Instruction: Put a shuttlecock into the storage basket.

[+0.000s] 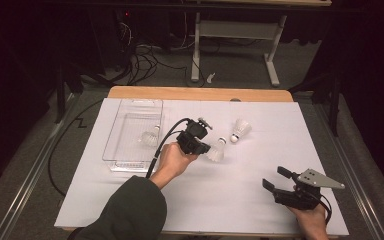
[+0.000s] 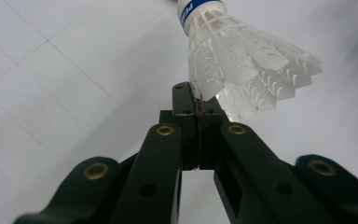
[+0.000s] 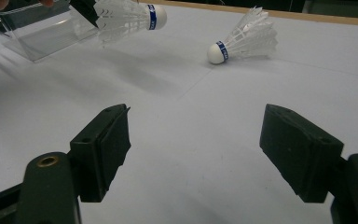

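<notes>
My left gripper [image 2: 197, 100] pinches the feather edge of a shuttlecock [image 2: 242, 60] near the table's [image 1: 230, 200] middle, right of the clear tray [image 1: 111, 150]. Its blue band's writing is unreadable. My right gripper [image 3: 196, 144] gapes open, near right.

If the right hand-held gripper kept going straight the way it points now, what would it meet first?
Probably bare white table first. The open right hand-held gripper aims between the loose shuttlecock and the held shuttlecock; depth is unclear.
</notes>
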A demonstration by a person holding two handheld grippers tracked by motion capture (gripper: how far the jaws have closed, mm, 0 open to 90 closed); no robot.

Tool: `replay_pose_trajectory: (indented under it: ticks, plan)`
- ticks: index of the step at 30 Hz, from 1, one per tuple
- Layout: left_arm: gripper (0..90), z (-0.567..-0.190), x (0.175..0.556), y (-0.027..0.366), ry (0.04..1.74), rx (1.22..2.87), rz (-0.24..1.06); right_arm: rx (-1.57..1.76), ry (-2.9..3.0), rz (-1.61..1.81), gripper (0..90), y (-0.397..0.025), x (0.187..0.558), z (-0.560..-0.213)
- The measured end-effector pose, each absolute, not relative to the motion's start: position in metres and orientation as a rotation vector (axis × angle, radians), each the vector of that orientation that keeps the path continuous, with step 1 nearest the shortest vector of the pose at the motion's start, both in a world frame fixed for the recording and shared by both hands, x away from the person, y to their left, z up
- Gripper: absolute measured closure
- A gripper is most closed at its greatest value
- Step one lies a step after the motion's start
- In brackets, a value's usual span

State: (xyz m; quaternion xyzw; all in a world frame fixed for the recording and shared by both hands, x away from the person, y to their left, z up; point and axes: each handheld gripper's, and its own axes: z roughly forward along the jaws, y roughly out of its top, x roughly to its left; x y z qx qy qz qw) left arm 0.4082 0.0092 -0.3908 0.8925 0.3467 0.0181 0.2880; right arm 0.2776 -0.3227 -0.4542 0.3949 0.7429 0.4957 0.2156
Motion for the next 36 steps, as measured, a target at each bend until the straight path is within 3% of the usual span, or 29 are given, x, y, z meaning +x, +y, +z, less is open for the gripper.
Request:
replay_pose_trajectory:
  ticks: [36]
  plan:
    - [89.9, -0.374, 0.401, 0.047, 0.966, 2.342, 0.079, 1.096, 2.061, 1.371, 24.5, -0.322, 0.278, -0.454]
